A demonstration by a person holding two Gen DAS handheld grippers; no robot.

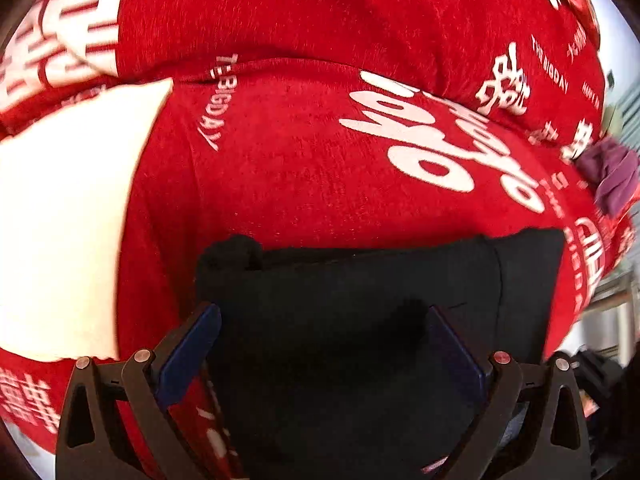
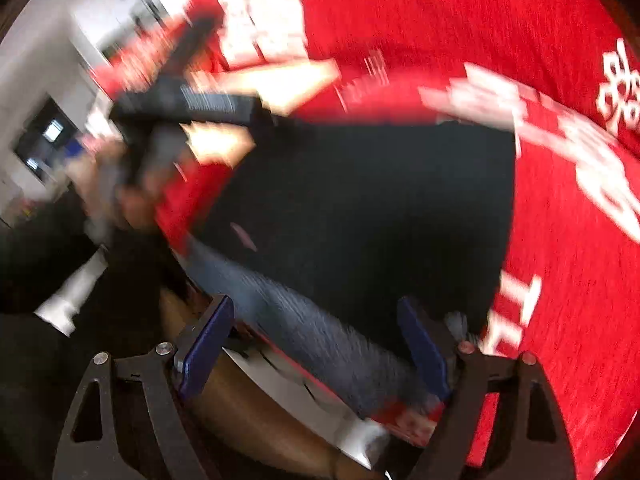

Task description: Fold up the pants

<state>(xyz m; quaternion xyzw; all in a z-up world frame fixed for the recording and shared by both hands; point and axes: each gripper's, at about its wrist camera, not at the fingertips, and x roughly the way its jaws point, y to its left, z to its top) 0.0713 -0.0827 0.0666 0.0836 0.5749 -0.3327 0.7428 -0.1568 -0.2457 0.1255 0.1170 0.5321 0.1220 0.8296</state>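
Observation:
The black pants (image 1: pixel 360 280) lie in a folded, roughly rectangular block on a red blanket (image 1: pixel 300 180) with white lettering. My left gripper (image 1: pixel 326 348) hangs just above their near part, open wide, with black cloth spanning the gap under its blue pads (image 1: pixel 192 344). In the blurred right wrist view the pants (image 2: pixel 380 208) fill the middle. My right gripper (image 2: pixel 314 340) is open over their near edge, where a grey-blue ribbed band (image 2: pixel 312 328) runs between the fingers without being pinched. A hand (image 2: pixel 108 184) carrying the left tool shows blurred at upper left.
A purple cloth (image 1: pixel 612 172) lies at the blanket's right edge. A large white printed patch (image 1: pixel 60 220) sits left of the pants. Below the right gripper is a brown wooden edge (image 2: pixel 240 420). White cabinets (image 2: pixel 112 12) stand beyond the blanket.

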